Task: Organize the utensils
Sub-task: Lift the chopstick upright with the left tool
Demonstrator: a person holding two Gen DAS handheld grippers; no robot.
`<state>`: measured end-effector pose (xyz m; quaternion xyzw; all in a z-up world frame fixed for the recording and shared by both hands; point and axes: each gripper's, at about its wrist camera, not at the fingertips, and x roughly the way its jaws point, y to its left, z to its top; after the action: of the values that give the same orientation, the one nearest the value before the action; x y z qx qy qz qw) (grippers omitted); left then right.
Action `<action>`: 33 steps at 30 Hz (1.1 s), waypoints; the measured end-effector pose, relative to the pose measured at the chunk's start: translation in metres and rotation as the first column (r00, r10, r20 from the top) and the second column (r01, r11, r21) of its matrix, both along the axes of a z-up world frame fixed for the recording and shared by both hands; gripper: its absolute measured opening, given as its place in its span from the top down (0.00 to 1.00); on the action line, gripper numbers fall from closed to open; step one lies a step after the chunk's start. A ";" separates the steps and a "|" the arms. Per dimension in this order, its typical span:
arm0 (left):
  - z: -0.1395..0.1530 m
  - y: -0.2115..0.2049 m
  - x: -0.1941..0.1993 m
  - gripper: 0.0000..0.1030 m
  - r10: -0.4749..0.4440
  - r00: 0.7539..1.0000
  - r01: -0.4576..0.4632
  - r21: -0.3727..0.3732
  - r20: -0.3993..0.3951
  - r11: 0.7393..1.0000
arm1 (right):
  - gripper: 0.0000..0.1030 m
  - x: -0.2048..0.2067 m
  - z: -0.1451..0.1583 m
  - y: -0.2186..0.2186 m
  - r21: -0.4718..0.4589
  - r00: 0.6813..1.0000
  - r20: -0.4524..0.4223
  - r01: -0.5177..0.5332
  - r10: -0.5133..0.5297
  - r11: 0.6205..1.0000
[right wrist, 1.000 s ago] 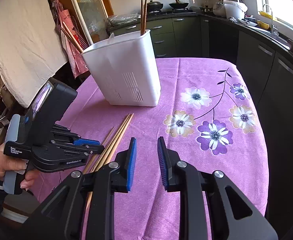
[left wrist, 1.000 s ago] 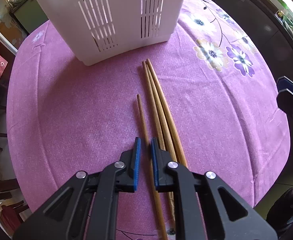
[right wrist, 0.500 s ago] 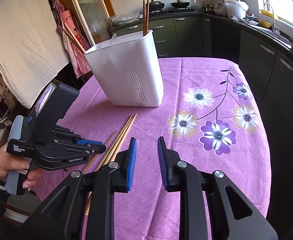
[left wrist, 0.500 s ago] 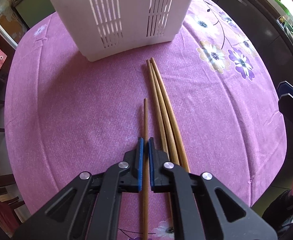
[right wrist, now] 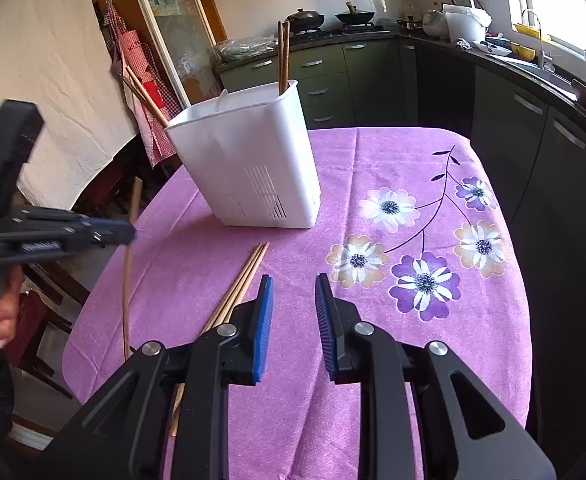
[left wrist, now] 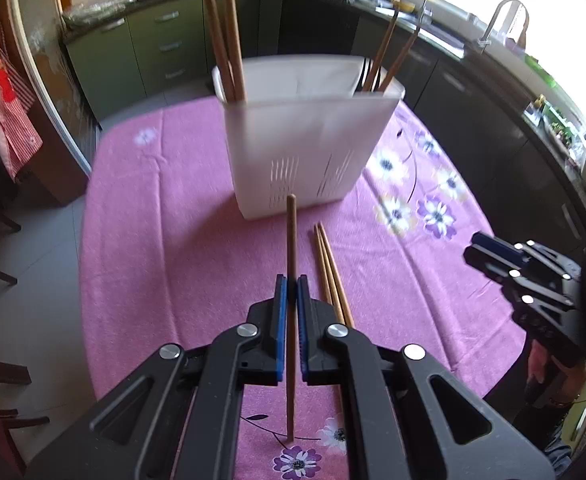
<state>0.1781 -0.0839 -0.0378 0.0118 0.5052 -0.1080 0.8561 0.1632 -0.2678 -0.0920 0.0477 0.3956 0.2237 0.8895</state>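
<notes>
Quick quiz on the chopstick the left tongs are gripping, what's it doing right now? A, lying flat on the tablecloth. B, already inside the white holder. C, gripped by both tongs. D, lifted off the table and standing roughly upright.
D: the left tongs are shut on the single chopstick, which stands near vertical, short of the white holder.

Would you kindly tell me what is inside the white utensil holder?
Four brown chopsticks stand in the white utensil holder: two at one end, two at the other. A dark fork-like tip shows beside the latter. The opaque walls hide their lower ends and anything deeper.
</notes>
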 end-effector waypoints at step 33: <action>0.038 0.031 -0.062 0.95 -0.018 0.983 0.020 -0.012 0.183 1.000 | 0.79 0.068 -0.079 0.104 -0.131 0.953 -0.275 -0.164 0.123 0.978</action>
<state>0.1160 -0.0534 -0.0003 0.0206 0.4234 -0.1180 0.8980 0.2311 -0.1641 -0.1706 -0.0200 0.5296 0.2487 0.8107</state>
